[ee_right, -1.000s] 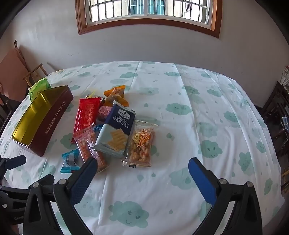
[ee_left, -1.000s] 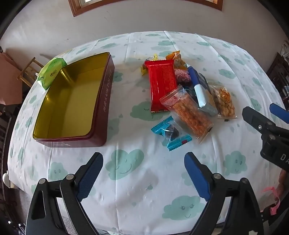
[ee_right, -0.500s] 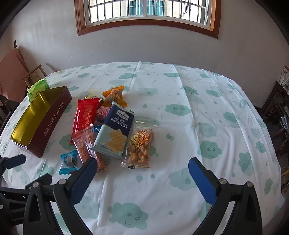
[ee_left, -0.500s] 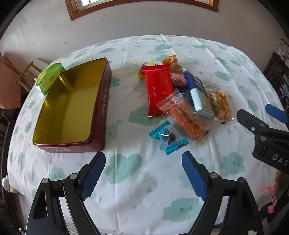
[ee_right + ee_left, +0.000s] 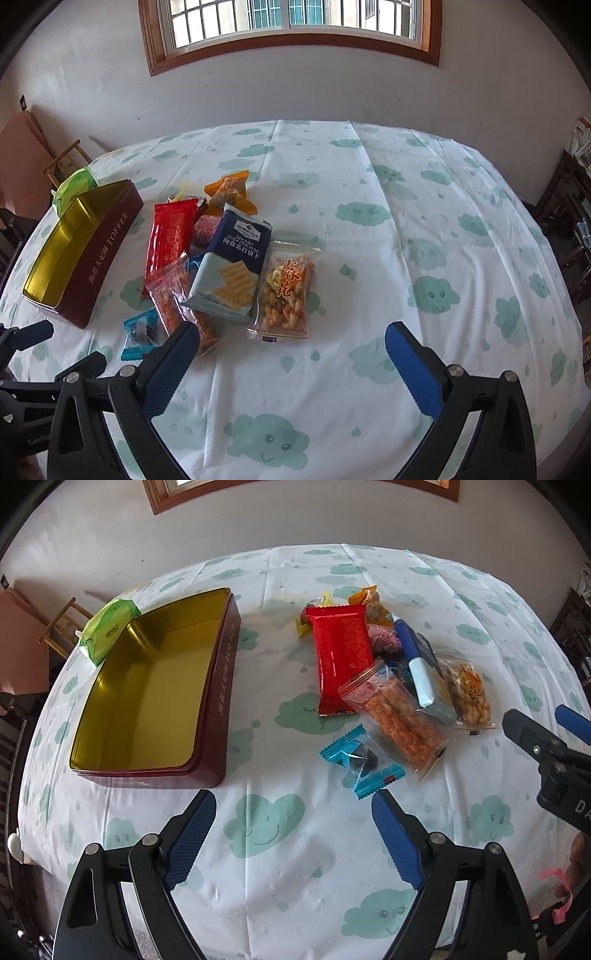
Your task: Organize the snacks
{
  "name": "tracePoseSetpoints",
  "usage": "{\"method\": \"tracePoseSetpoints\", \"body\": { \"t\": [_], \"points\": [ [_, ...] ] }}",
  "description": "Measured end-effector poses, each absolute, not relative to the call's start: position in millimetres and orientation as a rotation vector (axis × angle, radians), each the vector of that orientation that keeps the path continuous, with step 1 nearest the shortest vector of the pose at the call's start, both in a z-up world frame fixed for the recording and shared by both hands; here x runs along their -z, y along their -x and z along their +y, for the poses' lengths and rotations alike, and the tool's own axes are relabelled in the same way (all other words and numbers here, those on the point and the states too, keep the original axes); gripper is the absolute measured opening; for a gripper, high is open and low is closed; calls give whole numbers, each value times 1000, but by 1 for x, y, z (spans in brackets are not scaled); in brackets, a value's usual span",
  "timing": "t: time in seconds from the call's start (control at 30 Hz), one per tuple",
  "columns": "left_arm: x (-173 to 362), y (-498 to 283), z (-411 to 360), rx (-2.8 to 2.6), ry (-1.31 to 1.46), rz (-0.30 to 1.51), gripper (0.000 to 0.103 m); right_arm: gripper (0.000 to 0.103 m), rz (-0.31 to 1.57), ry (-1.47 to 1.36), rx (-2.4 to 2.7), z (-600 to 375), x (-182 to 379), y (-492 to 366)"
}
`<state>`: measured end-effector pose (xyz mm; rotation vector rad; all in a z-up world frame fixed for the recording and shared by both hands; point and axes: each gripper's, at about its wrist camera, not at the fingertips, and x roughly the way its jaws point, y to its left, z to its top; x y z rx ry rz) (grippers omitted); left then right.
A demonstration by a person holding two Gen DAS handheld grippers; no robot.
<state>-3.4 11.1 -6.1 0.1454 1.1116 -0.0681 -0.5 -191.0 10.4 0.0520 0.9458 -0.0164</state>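
Note:
An empty maroon toffee tin with a gold inside sits at the table's left. A heap of snacks lies in the middle: a red packet, a clear bag of orange sticks, a blue cracker pack, a clear bag of twists, a small blue-wrapped candy. My left gripper is open near the front edge, just short of the blue candy. My right gripper hangs open in front of the twists bag.
A green packet lies behind the tin at the table's left edge. An orange wrapper, a pink candy and a yellow wrapper sit at the heap's back. A wooden chair stands by the wall.
Both grippers have eased slightly forward toward the snacks; the view of the heap has shifted a little. Nothing was taken hold of.

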Motion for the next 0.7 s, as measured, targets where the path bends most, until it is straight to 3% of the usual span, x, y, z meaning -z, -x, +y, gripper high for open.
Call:
{"method": "tracePoseSetpoints", "body": {
  "t": [0.7],
  "points": [
    [13,-5,12,80,-123,1134,84,102,953,-28,32,-190,-8,-5]
  ]
}}
